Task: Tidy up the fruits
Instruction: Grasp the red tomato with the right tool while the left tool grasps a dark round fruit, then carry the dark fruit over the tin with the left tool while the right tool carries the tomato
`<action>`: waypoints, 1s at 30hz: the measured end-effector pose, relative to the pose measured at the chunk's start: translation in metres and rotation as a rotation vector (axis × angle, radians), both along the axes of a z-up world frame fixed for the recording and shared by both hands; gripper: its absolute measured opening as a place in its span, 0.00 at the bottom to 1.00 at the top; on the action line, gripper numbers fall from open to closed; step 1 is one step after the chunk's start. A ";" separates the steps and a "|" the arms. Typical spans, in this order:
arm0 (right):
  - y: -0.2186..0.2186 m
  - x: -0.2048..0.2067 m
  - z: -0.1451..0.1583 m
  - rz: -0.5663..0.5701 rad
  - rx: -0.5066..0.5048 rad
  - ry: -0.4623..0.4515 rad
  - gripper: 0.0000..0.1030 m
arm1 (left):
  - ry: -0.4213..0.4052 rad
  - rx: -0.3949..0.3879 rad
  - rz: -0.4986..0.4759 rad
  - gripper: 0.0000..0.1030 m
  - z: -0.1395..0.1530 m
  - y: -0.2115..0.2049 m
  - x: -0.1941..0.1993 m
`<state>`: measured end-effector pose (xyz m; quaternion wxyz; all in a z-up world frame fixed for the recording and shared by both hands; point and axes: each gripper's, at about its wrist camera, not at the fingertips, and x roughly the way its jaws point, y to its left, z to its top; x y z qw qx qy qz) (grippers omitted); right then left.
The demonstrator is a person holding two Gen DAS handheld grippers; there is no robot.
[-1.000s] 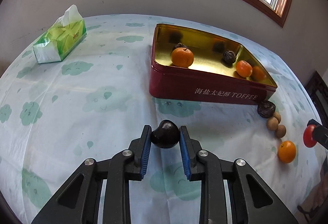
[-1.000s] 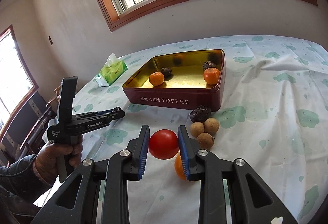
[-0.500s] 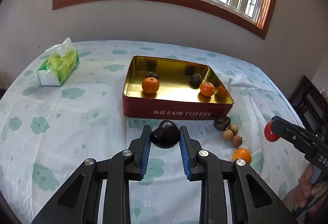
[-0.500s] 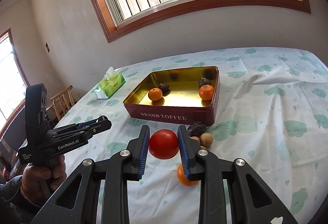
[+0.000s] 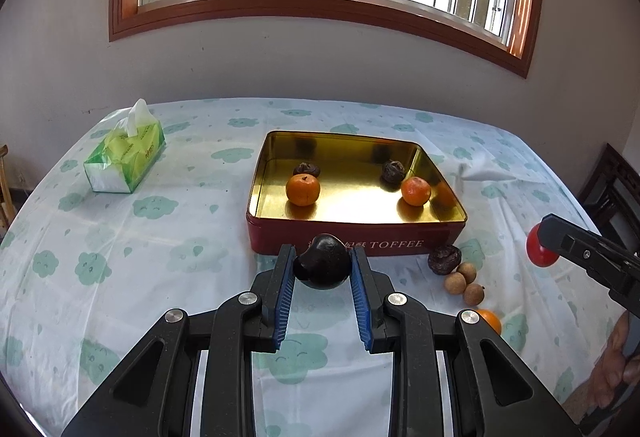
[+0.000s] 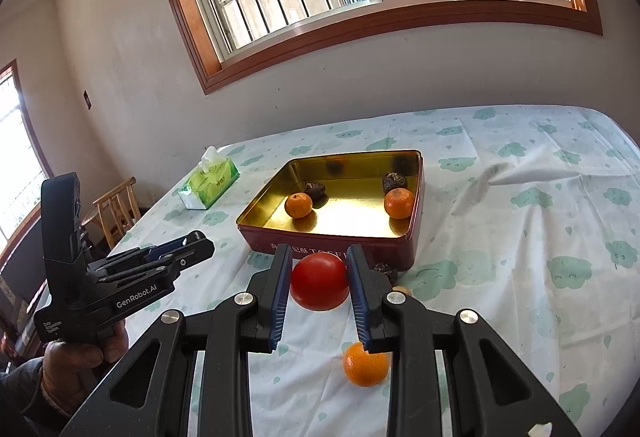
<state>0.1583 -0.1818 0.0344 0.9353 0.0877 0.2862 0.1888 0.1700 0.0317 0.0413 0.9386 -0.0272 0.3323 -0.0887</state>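
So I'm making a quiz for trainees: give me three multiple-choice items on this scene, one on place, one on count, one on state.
1. Where is the tissue pack? A in the tin; B on the cloth left of the tin; C in a gripper.
2. Oranges inside the tin? A one; B two; C four.
3. The right gripper is: A open, empty; B shut on a tomato; C shut on an orange.

B: tissue pack lies left of the tin.
B: two oranges sit inside.
B: right gripper clamps the tomato.
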 end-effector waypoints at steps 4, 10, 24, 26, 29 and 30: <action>0.006 0.006 0.004 0.002 -0.006 -0.011 0.26 | -0.010 0.021 0.002 0.27 0.000 -0.002 0.005; 0.012 0.013 0.007 0.010 -0.007 -0.018 0.26 | -0.016 0.033 0.003 0.27 -0.002 -0.006 0.012; 0.018 0.034 0.009 0.002 0.000 -0.012 0.26 | -0.005 0.047 0.001 0.27 -0.008 -0.013 0.035; 0.018 0.036 0.008 0.002 0.000 -0.012 0.26 | -0.005 0.049 0.001 0.27 -0.009 -0.013 0.038; 0.019 0.040 0.008 0.002 0.002 -0.008 0.26 | -0.002 0.047 0.002 0.27 -0.010 -0.014 0.041; 0.019 0.040 0.008 0.001 0.001 -0.009 0.26 | -0.002 0.049 0.003 0.27 -0.010 -0.014 0.042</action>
